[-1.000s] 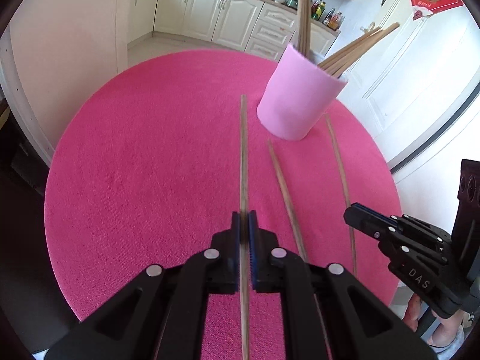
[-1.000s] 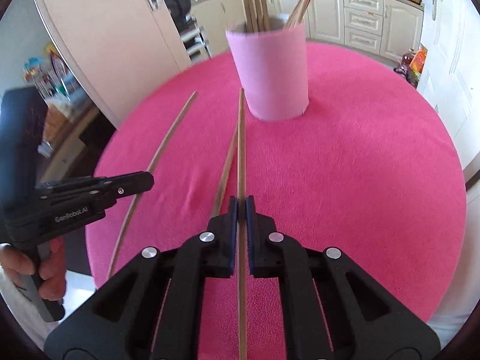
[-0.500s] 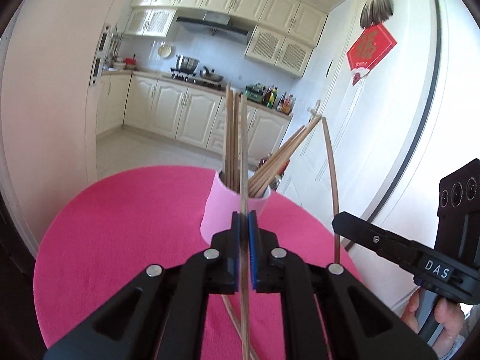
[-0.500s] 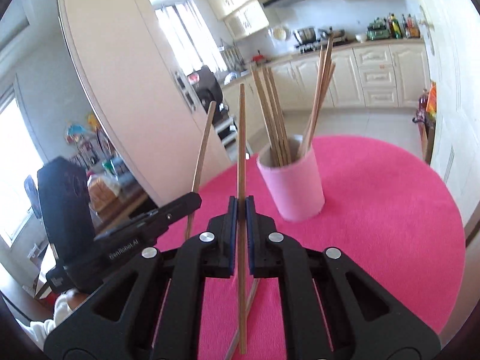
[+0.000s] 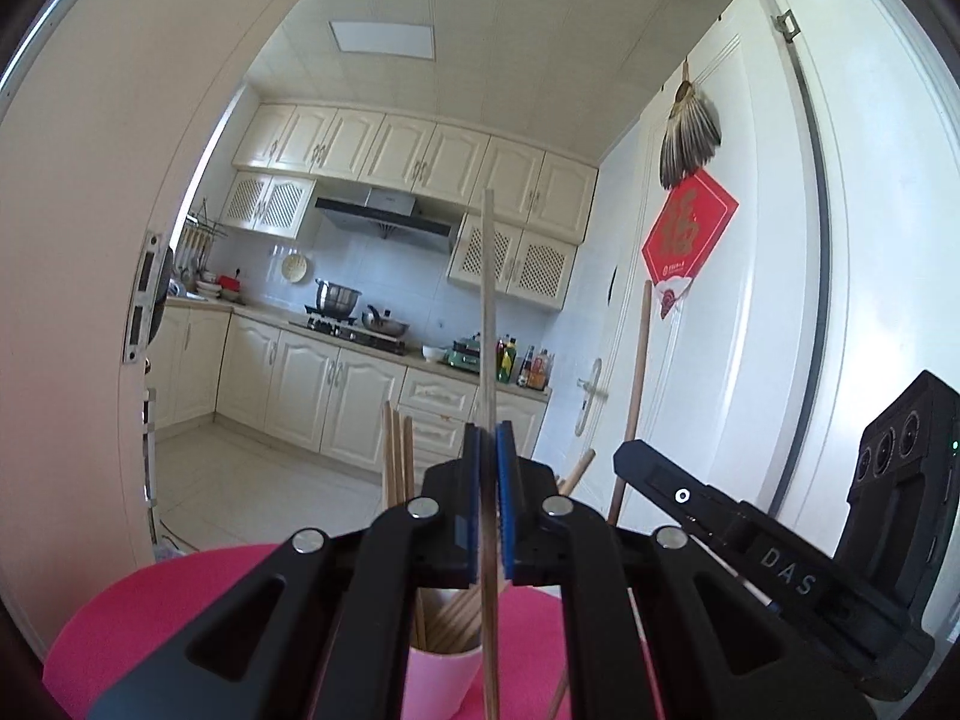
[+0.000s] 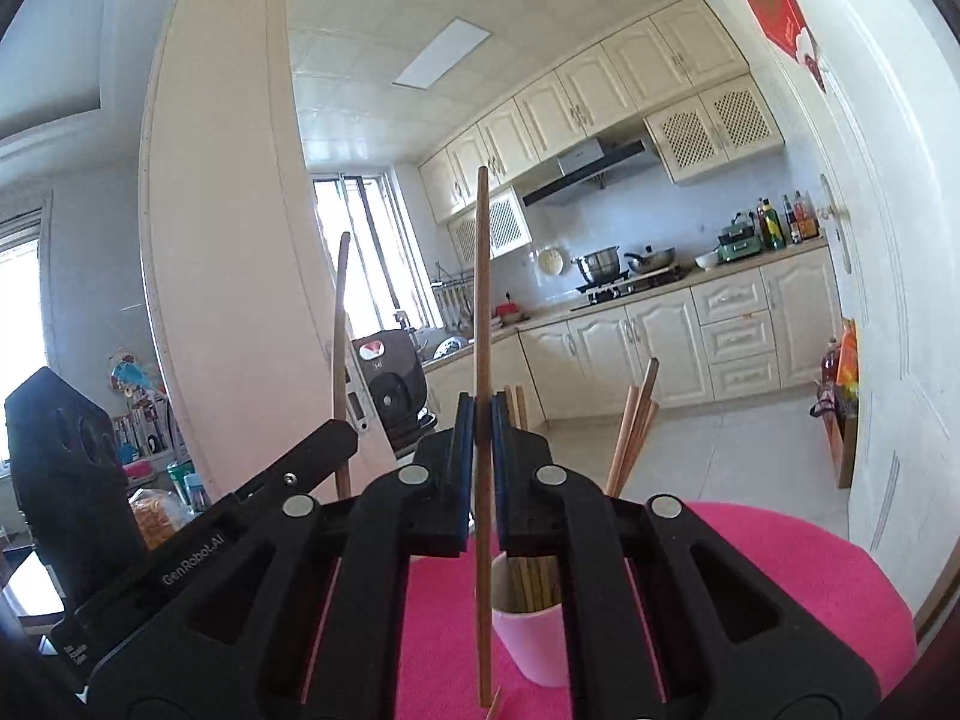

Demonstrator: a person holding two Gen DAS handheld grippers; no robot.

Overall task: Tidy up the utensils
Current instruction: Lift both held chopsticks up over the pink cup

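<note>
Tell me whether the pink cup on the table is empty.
Not empty. The pink cup holds a bundle of wooden chopsticks whose ends rise above its rim.

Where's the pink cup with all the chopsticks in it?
The pink cup stands on the pink tablecloth, low in both wrist views, just beyond the right gripper and its upright chopstick.
</note>
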